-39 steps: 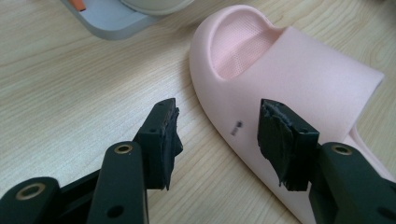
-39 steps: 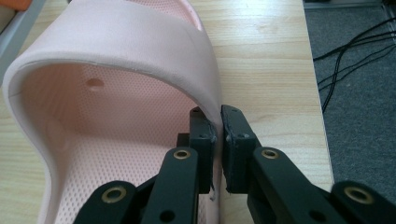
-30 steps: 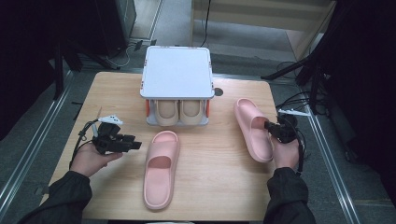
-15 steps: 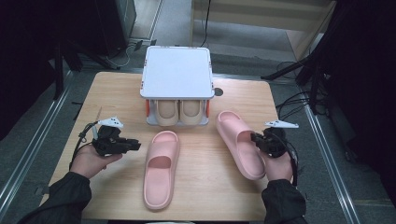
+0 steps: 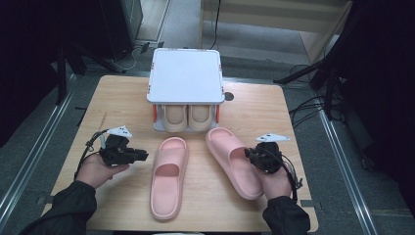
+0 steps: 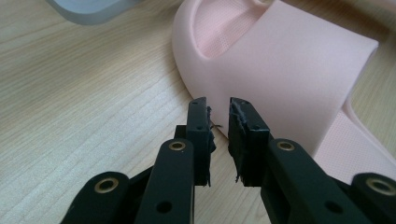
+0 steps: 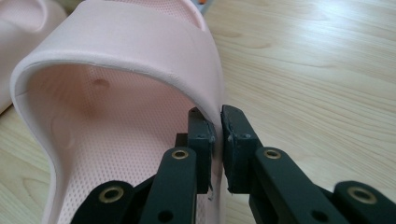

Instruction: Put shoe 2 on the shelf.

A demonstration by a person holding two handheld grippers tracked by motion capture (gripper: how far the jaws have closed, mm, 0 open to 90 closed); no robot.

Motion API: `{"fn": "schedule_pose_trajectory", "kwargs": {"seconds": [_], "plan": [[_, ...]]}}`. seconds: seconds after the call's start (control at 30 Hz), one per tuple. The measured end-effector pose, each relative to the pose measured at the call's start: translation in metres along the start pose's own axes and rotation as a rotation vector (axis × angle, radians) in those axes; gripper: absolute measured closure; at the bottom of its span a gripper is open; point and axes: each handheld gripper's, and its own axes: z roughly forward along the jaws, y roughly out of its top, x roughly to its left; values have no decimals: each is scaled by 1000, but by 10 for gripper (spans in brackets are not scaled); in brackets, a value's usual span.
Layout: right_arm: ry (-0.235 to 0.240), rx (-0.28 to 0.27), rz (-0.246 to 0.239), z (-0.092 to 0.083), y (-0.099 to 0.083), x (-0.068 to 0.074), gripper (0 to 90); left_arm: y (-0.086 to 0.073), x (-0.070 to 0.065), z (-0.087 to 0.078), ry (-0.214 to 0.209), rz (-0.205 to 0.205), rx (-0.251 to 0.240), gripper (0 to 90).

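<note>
Right slipper pinched at its strap; left slipper lying free beside it

The right slipper (image 5: 233,161) is pinched at its strap edge by the right gripper (image 5: 250,155), its long axis slanting away from the shoe rack (image 5: 185,78). The left slipper (image 5: 169,176) lies just in front of the rack, to the inner side of the left gripper (image 5: 143,155), whose jaws have just been closing, with a narrow gap and nothing between them.
</note>
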Motion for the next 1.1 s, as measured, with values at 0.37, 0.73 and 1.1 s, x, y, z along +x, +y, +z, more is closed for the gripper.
{"fn": "schedule_pose_trajectory", "kwargs": {"seconds": [0.37, 0.73, 1.1], "plan": [[20, 53, -95, 26, 4, 29, 832, -1, -2, 6, -5, 34, 4, 774], [46, 73, -137, 37, 1, 49, 812, -1, -7, 14, -19, 54, 40, 768], [124, 54, -118, 30, -3, 52, 649, -5, -9, 10, -12, 57, 33, 744]]}}
